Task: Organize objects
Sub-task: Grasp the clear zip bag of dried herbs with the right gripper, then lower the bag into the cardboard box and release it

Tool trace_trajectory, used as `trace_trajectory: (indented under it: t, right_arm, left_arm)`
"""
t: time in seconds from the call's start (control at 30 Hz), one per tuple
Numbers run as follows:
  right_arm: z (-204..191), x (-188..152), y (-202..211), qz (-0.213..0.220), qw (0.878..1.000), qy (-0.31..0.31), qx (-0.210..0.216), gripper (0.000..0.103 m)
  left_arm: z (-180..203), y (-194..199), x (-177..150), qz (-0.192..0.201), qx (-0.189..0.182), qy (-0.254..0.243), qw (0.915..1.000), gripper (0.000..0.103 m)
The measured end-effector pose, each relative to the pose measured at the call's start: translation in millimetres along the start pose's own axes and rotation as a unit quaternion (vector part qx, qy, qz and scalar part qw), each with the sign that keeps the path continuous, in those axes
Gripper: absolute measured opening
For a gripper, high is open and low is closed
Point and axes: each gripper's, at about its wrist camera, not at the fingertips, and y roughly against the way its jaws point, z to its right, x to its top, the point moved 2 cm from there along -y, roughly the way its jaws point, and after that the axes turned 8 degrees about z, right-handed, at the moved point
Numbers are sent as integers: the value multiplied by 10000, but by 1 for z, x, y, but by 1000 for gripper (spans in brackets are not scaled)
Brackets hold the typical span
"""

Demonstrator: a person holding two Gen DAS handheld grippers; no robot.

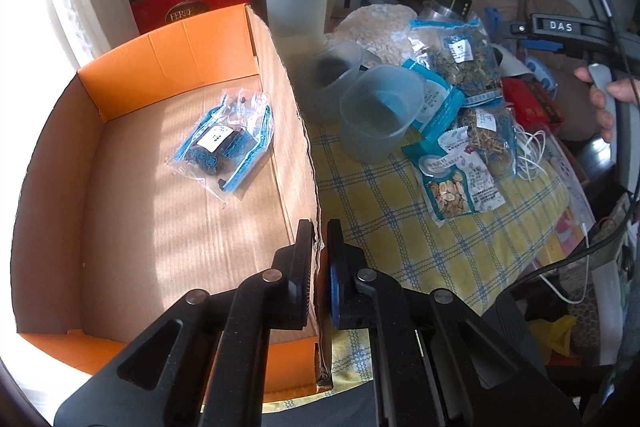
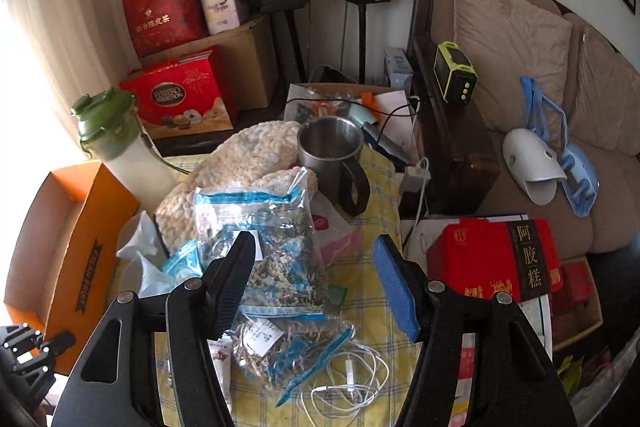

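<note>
Below right gripper (image 2: 316, 281), herb bag (image 2: 280, 251), jaws apart, unpinched

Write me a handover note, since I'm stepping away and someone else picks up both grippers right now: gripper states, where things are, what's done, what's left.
Left gripper: shut on the box wall, pinching its right edge.
Right gripper: open, empty, above the herb bag on the table.
Done: one dark-fruit bag lies in the box.
Left: the herb bag, root bag, bean packet and two plastic cups sit on the tablecloth. The earphone cable lies against the root bag and may snag.
Likely next: close the right gripper on the herb bag and move it into the box.
</note>
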Motion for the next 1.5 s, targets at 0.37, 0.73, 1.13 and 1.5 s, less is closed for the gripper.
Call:
trace_trajectory:
  t: [0.37,0.73,1.13,1.5]
  right_arm:
    - [-4,-9,-58,-357,9990,-36,281,55]
    - [-17,-6,-38,-59,9979,15,638,7]
    - [-75,50,38,504,9859,120,1589,7]
    - [-210,50,21,-140,9461,460,3204,13]
  left_arm:
    - [0,-5,0,8,-61,149,9999,8]
    - [0,-6,0,15,-93,162,9998,9]
    - [2,-4,-3,183,-43,264,9995,8]
    - [1,-4,-3,178,-47,315,9993,8]
